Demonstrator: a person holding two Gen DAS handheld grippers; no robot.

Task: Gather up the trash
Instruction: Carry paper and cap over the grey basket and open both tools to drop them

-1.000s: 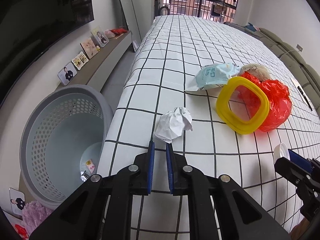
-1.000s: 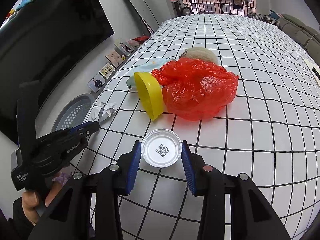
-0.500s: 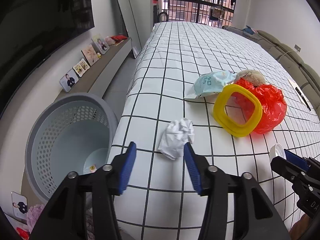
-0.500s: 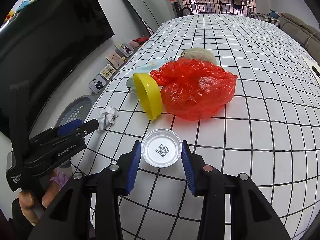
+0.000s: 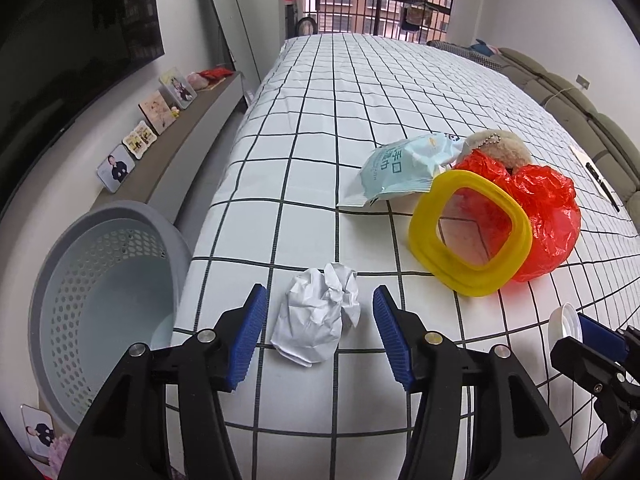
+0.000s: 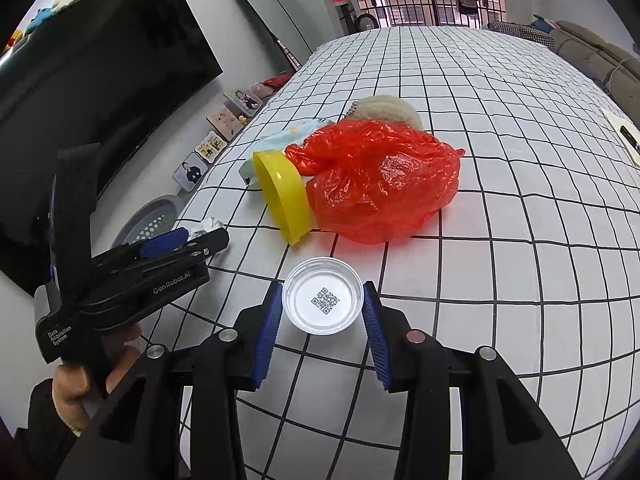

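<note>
A crumpled white paper ball [image 5: 318, 316] lies on the checked tablecloth [image 5: 360, 92] near its left edge. My left gripper [image 5: 320, 334] is open, its blue pads on either side of the paper ball without touching it. My right gripper [image 6: 322, 316] is shut on a small clear plastic cup [image 6: 323, 300] with a QR code inside; the cup also shows at the right edge of the left wrist view [image 5: 562, 320]. A red plastic bag [image 6: 380, 180], a yellow ring-shaped lid [image 6: 282, 196] and a light blue wrapper [image 5: 404, 168] lie further back.
A grey perforated waste basket [image 5: 100, 308] stands on the floor left of the table. A beige plush keychain [image 6: 386, 110] sits behind the red bag. Photo frames [image 5: 156, 112] line a low shelf under a dark TV [image 6: 100, 80]. A sofa [image 5: 580, 112] runs along the right.
My left gripper has opened from shut and moved forward so its jaws now straddle the paper ball. My right gripper has stayed put, holding the cup.
</note>
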